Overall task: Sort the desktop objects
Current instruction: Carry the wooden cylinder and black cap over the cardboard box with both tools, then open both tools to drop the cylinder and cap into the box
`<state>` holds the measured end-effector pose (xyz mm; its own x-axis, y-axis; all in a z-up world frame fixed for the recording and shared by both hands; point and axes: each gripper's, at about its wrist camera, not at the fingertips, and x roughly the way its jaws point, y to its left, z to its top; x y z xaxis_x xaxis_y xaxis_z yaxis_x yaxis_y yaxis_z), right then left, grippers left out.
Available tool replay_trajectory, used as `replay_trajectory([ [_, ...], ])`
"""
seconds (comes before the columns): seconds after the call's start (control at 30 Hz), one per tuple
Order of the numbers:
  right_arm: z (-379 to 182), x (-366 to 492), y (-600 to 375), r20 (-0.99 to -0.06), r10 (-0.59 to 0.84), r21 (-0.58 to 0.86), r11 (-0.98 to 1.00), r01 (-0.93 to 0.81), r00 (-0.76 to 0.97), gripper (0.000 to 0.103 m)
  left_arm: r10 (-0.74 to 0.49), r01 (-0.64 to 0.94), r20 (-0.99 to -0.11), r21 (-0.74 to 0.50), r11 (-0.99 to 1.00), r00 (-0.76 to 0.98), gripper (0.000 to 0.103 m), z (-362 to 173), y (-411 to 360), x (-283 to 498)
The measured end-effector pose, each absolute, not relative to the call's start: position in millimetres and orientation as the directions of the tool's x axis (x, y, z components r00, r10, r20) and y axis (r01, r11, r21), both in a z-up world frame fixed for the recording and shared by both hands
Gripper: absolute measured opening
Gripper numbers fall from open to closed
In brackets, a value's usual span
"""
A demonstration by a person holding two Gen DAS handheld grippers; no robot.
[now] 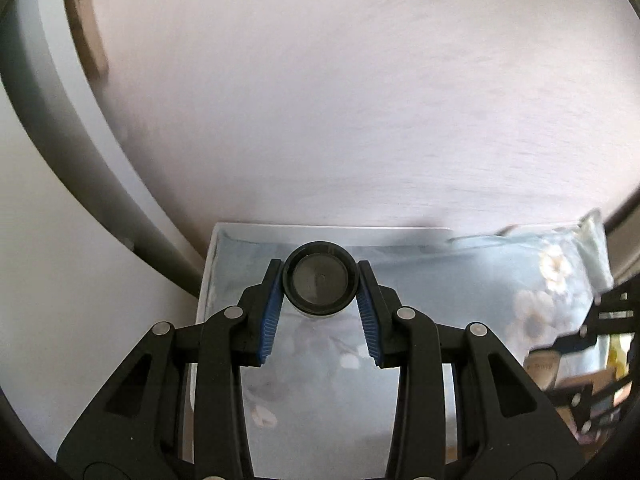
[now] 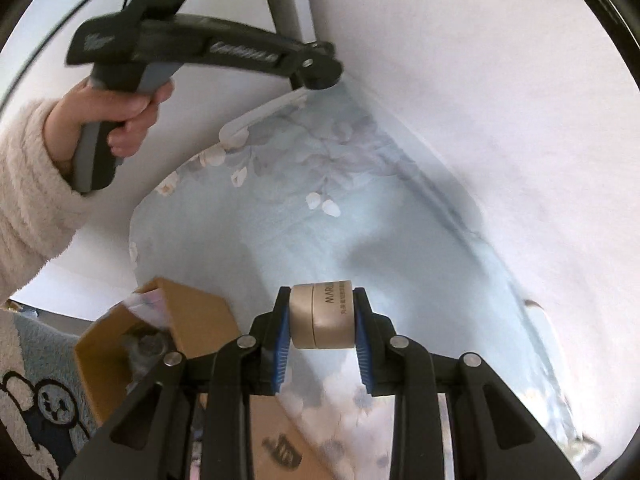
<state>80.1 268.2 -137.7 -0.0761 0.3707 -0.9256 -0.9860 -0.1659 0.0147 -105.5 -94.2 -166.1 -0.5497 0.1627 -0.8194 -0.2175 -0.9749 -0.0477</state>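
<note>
A pale worktop (image 1: 360,100) is seen beyond a light-blue, flower-printed cloth-lined surface (image 2: 280,240) with a white rim, over which both tools are held; whether it is a tray or a mat cannot be told. At the near left corner of that blue surface, in the right wrist view, an open brown cardboard box (image 2: 192,320) with mixed items inside is seen, partly overlapping the blue surface's near edge.

The left gripper (image 1: 320,284) is seen with its jaws clamped on a small round jar with a black rim and a clear lid (image 1: 320,282), gripped across its width, with its lid facing the camera and its axis running up toward the lens. It is held near the far left corner of the blue surface; whether it touches the surface cannot be told.

The right gripper (image 2: 322,316) is seen with its jaws clamped on a short beige cylindrical jar with dark lettering (image 2: 322,314), pinched on its two flat ends, so that its axis runs from jaw to jaw. It is held near the middle of the blue surface.

The cardboard box lies to the near left of the right jaws and is judged nearer to them than to the left jaws, which are at the far corner. If the box is the sorting place, the beige jar would be carried leftward and back toward the near edge.
</note>
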Motion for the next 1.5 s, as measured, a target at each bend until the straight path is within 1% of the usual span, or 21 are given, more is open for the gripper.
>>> replay_trajectory([
  [0.2, -98, 79, 229, -0.907, 0.419, 0.001, -0.109, -0.994, -0.046, 0.026, 0.211, -0.288, -0.794, -0.047, -0.956, -0.570, 0.033, -120, -72, -62],
  [0.27, -85, 75, 211, -0.900, 0.435, -0.002, -0.093, -0.996, -0.038, 0.026, 0.234, -0.317, -0.786, -0.051, -0.947, -0.572, 0.033, -104, -67, -59],
  [0.43, -66, 63, 168, -0.885, 0.465, -0.003, -0.048, -0.999, -0.020, 0.026, 0.279, -0.391, -0.777, -0.046, -0.919, -0.564, 0.033, -82, -33, -26],
  [0.5, -62, 59, 152, -0.882, 0.472, 0.002, -0.032, -0.999, -0.016, 0.026, 0.318, -0.447, -0.777, -0.054, -0.893, -0.543, 0.033, -74, -20, -6],
  [0.53, -61, 56, 141, -0.880, 0.474, 0.000, -0.021, -1.000, -0.010, 0.026, 0.326, -0.465, -0.781, -0.051, -0.884, -0.533, 0.033, -76, -25, 6],
  [0.67, -68, 48, 112, -0.885, 0.466, 0.008, 0.015, -1.000, 0.000, 0.026, 0.359, -0.556, -0.808, -0.047, -0.830, -0.468, 0.033, -90, 4, 44],
  [0.83, -95, 41, 82, -0.907, 0.421, 0.028, 0.076, -0.997, 0.006, 0.026, 0.376, -0.618, -0.867, -0.104, -0.779, -0.328, 0.032, -123, 23, 86],
  [0.97, -117, 36, 64, -0.918, 0.396, 0.058, 0.115, -0.992, -0.008, 0.026, 0.388, -0.613, -0.895, -0.182, -0.769, -0.221, 0.032, -148, 28, 108],
  [1.03, -126, 36, 60, -0.921, 0.390, 0.076, 0.141, -0.987, -0.015, 0.026, 0.389, -0.605, -0.898, -0.194, -0.772, -0.208, 0.032, -157, 33, 116],
  [1.13, -129, 34, 58, -0.924, 0.383, 0.066, 0.149, -0.987, -0.004, 0.026, 0.374, -0.601, -0.903, -0.181, -0.778, -0.213, 0.032, -167, 41, 123],
  [1.5, -130, 32, 61, -0.926, 0.378, 0.063, 0.134, -0.989, -0.008, 0.026, 0.334, -0.613, -0.921, -0.148, -0.776, -0.201, 0.033, -169, 37, 129],
])
